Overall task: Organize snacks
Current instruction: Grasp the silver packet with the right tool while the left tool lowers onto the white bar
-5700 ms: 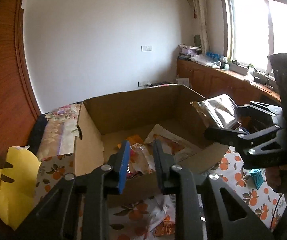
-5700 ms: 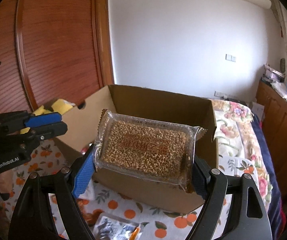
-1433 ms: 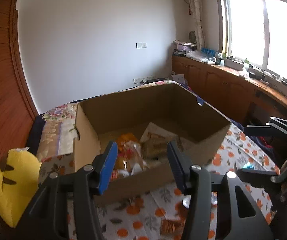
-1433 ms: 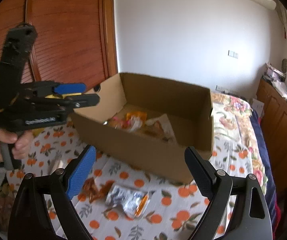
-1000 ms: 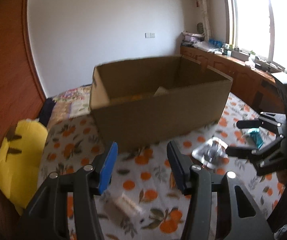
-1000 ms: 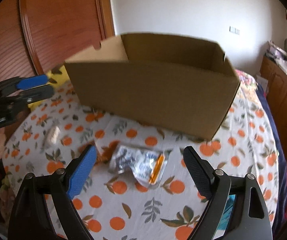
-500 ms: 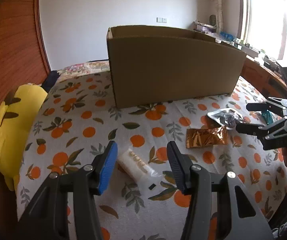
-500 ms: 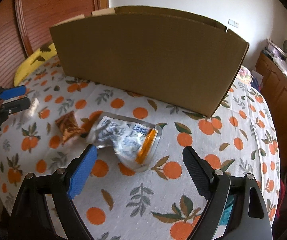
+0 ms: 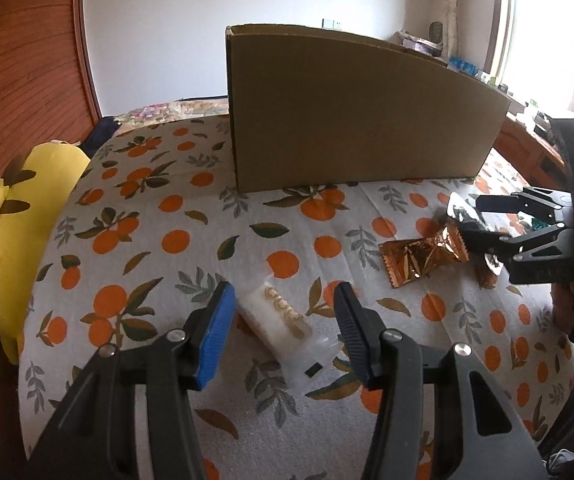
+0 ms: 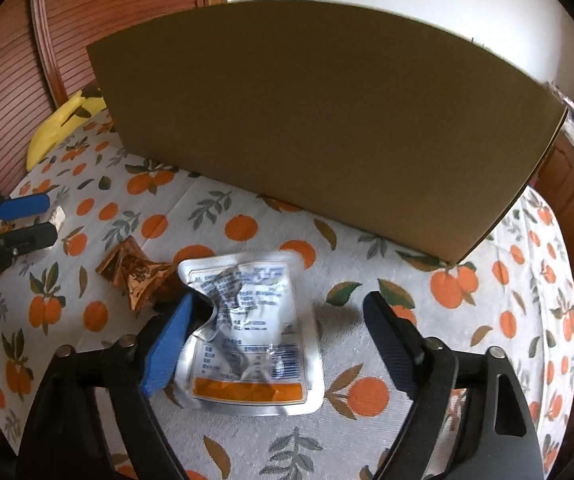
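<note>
From the left wrist, the left gripper [image 9: 283, 304] hangs wide open, gripping nothing, over a white snack pack [image 9: 277, 324] on the orange-print cloth [image 9: 147, 220] before the cardboard box [image 9: 347, 112]. From the right wrist, the right gripper [image 10: 279, 320] is likewise spread and empty, straddling a silver foil pouch [image 10: 251, 332] beside a copper wrapper [image 10: 135, 272].

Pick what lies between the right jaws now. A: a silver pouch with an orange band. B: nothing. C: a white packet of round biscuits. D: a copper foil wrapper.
A: in the right wrist view the silver pouch lies on the cloth between the open jaws of the right gripper, while the copper wrapper sits off to its left.
</note>
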